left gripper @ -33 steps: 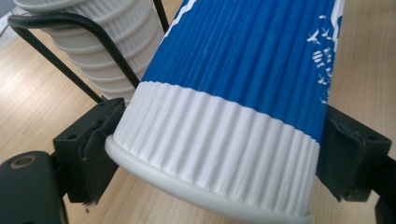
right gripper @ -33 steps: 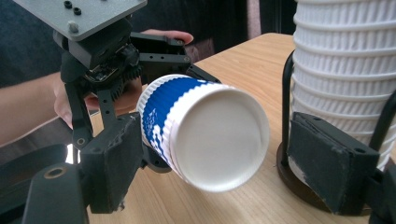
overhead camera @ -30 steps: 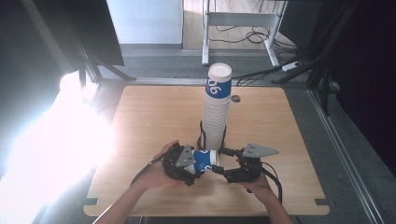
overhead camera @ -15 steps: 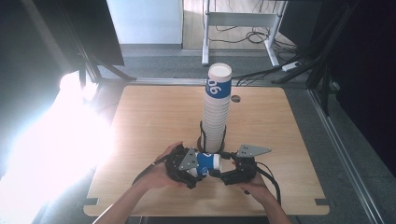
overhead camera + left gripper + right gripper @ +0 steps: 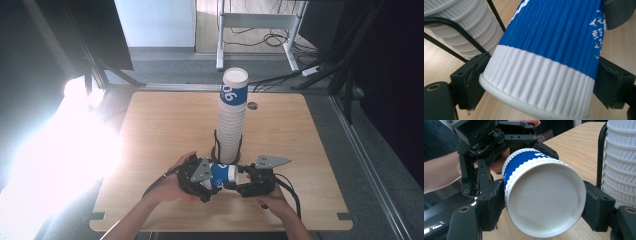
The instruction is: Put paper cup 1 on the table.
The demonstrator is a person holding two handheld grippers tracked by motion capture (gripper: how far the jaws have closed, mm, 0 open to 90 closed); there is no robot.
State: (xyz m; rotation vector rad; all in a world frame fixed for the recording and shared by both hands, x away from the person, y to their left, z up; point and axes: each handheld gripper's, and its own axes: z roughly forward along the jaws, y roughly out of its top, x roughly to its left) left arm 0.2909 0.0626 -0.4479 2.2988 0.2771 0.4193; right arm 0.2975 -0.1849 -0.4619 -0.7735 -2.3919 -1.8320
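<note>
A: You have the blue-and-white paper cup (image 5: 222,174) lying on its side between your two tools, low over the near middle of the wooden table (image 5: 165,125), just in front of the tall stack of cups (image 5: 232,117).

B: And the grips?

A: Your left gripper (image 5: 202,181) has its black jaws against the cup's sides just above the rim; they have just been easing wider, yet in its own view the pads (image 5: 470,80) touch the ribbed wall. Your right gripper (image 5: 239,186) has just been closing and now clamps the cup's bottom end, one pad (image 5: 492,202) on each side.

B: What can't you make out?

A: The cup's mouth is cut off at the bottom of the left gripper view, so its inside is hidden. The wire holder (image 5: 216,145) at the stack's foot is mostly covered by the cups. The printing on the blue band (image 5: 597,32) is too blurred to read.

B: And around you?

A: Harsh glare (image 5: 55,150) washes out the table's left edge and the floor there. Past the far edge, cables (image 5: 272,37) lie under a white desk frame (image 5: 260,20); dark panels stand on both sides.
</note>
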